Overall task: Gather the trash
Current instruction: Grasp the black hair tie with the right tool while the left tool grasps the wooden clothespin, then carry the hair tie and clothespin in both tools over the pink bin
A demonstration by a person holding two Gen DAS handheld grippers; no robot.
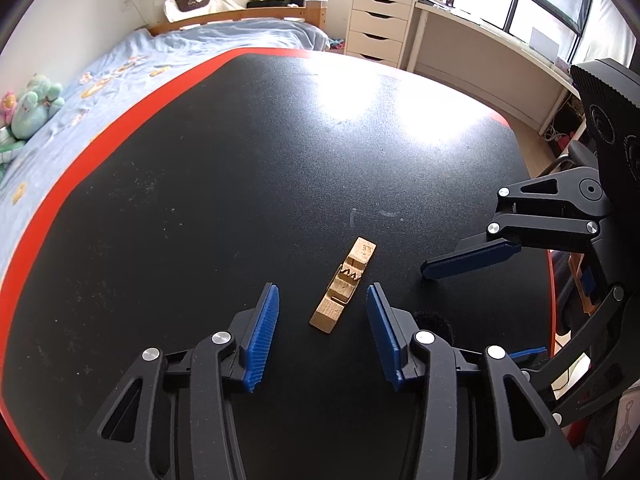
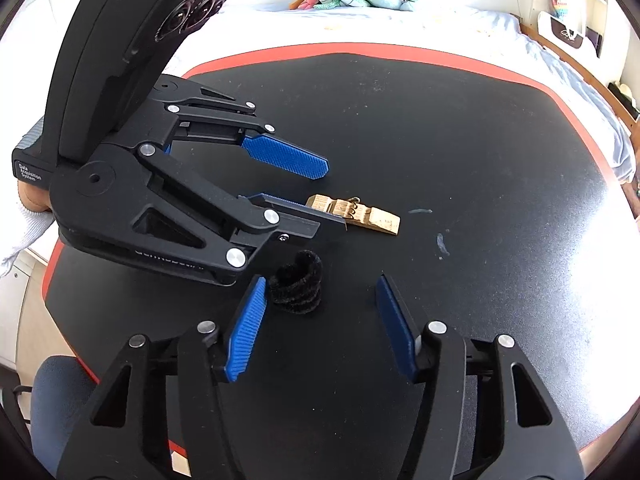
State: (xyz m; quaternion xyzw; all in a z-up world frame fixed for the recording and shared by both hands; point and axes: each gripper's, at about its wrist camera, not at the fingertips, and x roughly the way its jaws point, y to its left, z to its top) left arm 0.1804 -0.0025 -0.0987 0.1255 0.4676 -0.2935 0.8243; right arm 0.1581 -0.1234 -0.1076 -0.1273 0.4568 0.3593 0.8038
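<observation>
A wooden clothespin half [image 1: 344,286] with its wire spring lies flat on the black table [image 1: 180,180]. My left gripper [image 1: 323,292] is open, a blue pad on each side of the clothespin, neither touching it. The right wrist view shows the same clothespin [image 2: 376,218] at the left gripper's [image 2: 335,196] tips. A coiled black fuzzy pipe cleaner [image 2: 296,284] stands between the pads of my open right gripper [image 2: 320,280], close against the left pad; the right pad is well clear. From the left wrist view only a tuft of the pipe cleaner [image 1: 434,320] shows behind my finger.
The table has a red rim [image 1: 100,136]. A bed [image 1: 120,72] with plush toys [image 1: 32,108] runs along its far side. A white drawer unit [image 1: 380,20] and a desk under the window [image 1: 500,60] stand beyond. A blue chair seat [image 2: 56,396] is at the lower left.
</observation>
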